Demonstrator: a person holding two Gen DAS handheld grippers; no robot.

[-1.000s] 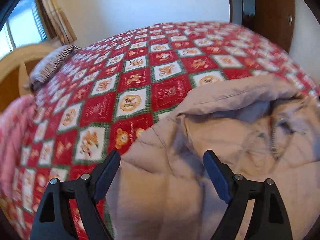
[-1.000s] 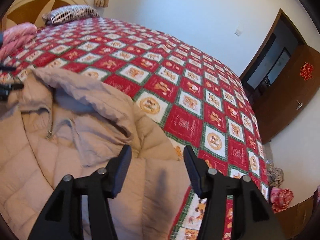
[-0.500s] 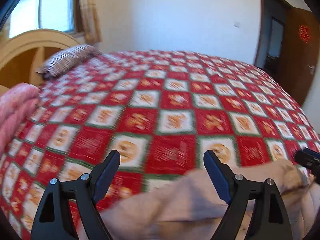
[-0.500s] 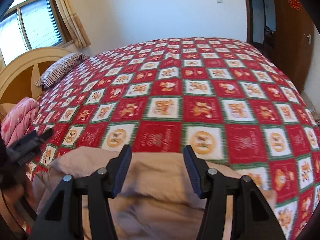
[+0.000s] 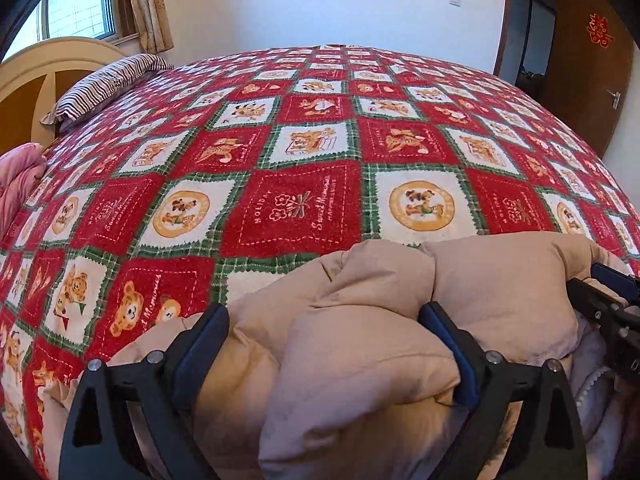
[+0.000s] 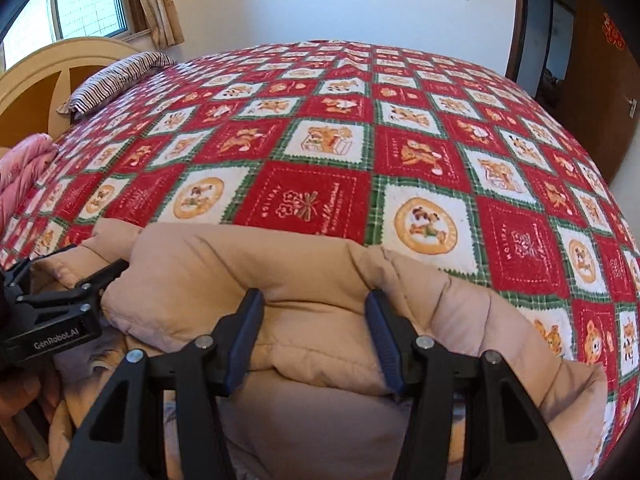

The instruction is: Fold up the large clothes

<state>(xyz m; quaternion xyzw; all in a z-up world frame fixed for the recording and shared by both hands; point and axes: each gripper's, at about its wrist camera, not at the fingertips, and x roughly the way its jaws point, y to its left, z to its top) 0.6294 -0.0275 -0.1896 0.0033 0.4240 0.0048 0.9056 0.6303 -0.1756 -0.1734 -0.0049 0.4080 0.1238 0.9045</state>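
A beige puffy quilted coat [image 5: 360,344] lies bunched at the near edge of the bed, also in the right wrist view [image 6: 240,280]. My left gripper [image 5: 324,340] is open, its fingers either side of a thick fold of the coat. My right gripper [image 6: 316,332] is open, its fingers either side of the coat's top fold. The right gripper shows at the right edge of the left wrist view [image 5: 608,304]. The left gripper shows at the left edge of the right wrist view [image 6: 60,300].
The bed has a red, white and green patchwork blanket [image 5: 300,200]. A striped pillow [image 5: 104,84] lies by the curved wooden headboard [image 5: 36,76]. A pink quilt [image 5: 20,176] sits at the left. A brown door [image 5: 588,56] is at the right.
Both grippers tilted up from looking down on the coat and moved forward and lower over it. The coat's folds now sit between the fingers of each gripper.
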